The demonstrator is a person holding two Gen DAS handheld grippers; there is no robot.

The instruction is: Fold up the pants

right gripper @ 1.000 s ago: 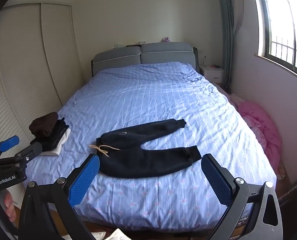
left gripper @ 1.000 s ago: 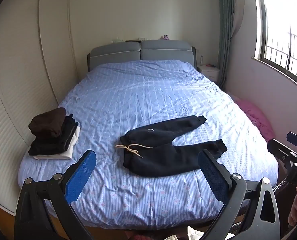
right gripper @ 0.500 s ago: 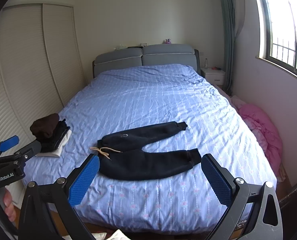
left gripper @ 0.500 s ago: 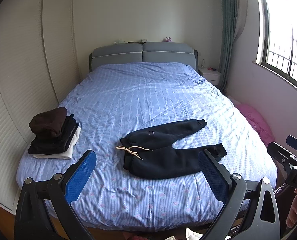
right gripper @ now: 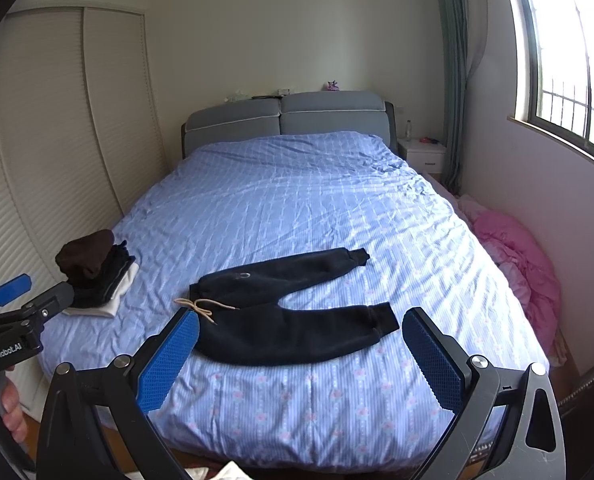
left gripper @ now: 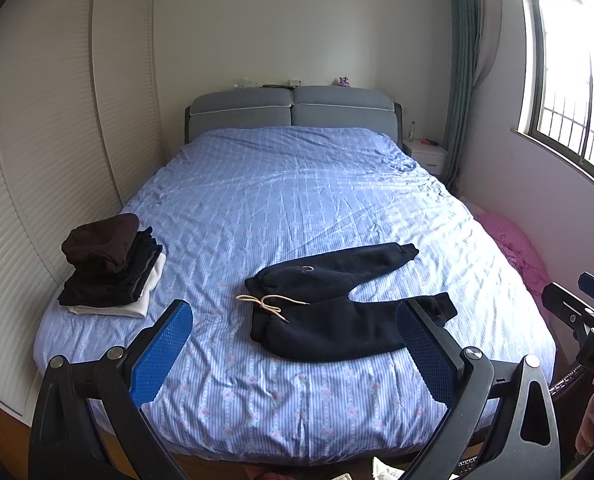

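Dark navy pants lie spread flat on the blue striped bed near its foot, waistband to the left with a beige drawstring, legs splayed to the right. They also show in the right wrist view. My left gripper is open and empty, held off the foot of the bed, short of the pants. My right gripper is open and empty, likewise short of the pants. Each gripper shows at the edge of the other's view.
A stack of folded clothes sits at the bed's left edge. A louvred wardrobe lines the left wall. A pink heap lies on the floor at the right, under the window. A white nightstand stands by the headboard.
Both views have tilted up and pulled back slightly, so the pants sit a little lower in frame. The pants have not moved. Both grippers stay open.
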